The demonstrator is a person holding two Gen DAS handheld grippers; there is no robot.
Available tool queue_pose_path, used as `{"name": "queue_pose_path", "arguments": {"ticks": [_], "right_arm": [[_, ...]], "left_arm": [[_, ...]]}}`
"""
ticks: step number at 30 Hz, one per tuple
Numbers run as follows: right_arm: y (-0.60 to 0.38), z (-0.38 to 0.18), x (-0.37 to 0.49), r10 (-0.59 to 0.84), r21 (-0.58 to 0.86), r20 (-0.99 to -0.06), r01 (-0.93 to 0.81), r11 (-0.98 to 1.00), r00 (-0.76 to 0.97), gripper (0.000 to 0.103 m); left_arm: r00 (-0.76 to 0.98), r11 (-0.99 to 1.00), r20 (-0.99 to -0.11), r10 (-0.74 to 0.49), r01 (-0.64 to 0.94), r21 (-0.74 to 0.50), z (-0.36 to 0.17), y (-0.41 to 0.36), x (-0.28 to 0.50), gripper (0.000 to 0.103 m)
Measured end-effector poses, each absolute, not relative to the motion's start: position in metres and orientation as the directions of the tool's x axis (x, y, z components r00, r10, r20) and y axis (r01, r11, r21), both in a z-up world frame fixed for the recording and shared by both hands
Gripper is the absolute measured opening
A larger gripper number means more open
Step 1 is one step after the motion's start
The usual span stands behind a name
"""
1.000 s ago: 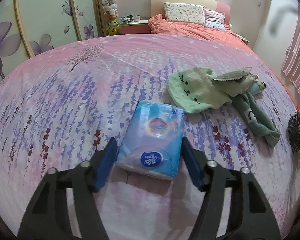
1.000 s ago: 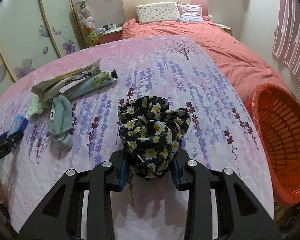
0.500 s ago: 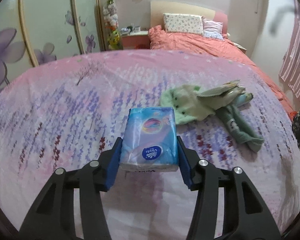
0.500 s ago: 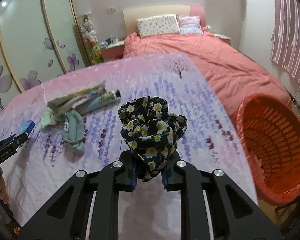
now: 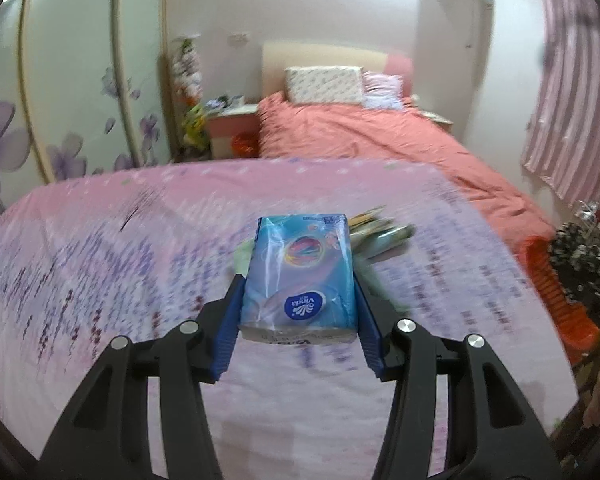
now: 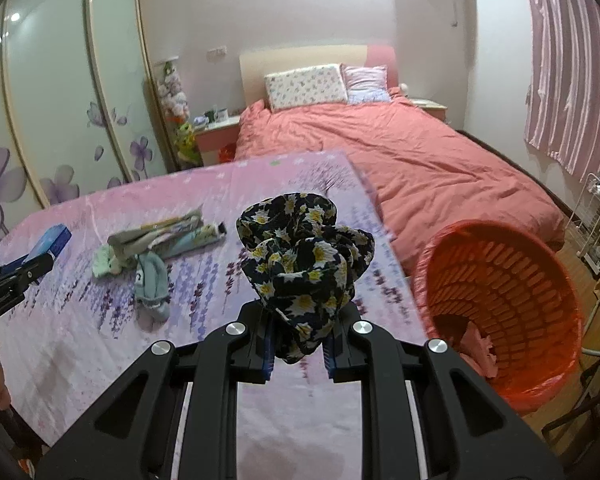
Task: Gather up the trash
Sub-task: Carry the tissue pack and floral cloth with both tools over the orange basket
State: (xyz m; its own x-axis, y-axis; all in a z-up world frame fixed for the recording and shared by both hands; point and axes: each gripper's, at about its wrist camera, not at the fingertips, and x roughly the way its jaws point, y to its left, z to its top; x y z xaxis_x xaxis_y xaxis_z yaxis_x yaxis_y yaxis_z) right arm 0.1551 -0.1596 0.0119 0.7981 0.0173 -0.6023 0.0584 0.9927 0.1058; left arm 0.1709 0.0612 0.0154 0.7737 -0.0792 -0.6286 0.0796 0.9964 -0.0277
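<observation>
Two grippers (image 5: 299,316) (image 6: 298,346), both loaded.

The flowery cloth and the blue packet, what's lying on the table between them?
In the right wrist view, between the floral cloth and tissue pack: socks, a tube and crumpled paper.

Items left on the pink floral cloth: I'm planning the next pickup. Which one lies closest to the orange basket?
The tube with the black cap; its capped end points toward the orange basket. The blue-grey sock and green cloth lie further left.
</observation>
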Motion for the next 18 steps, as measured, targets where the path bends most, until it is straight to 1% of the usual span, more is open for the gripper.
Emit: {"name": "queue_pose_path", "arguments": {"ticks": [6,10,18], "right_arm": [[-0.187,0.024,0.141,-0.017,0.111,-0.572,0.098,0.989,0.820,0.019],[-0.210,0.027,0.135,-0.043,0.126,-0.559,0.136,0.983,0.828,0.019],[-0.260,0.023,0.130,-0.096,0.171,-0.547,0.223,0.960,0.832,0.019]], "left_arm": [[0.792,0.979,-0.580,-0.189,0.197,-0.050,0.039,0.009,0.157,0.051],[0.782,0.953,-0.553,-0.286,0.294,-0.078,0.050,-0.035,0.149,0.051],[0.724,0.885,-0.534,-0.436,0.453,-0.109,0.056,-0.119,0.145,0.051]]}}
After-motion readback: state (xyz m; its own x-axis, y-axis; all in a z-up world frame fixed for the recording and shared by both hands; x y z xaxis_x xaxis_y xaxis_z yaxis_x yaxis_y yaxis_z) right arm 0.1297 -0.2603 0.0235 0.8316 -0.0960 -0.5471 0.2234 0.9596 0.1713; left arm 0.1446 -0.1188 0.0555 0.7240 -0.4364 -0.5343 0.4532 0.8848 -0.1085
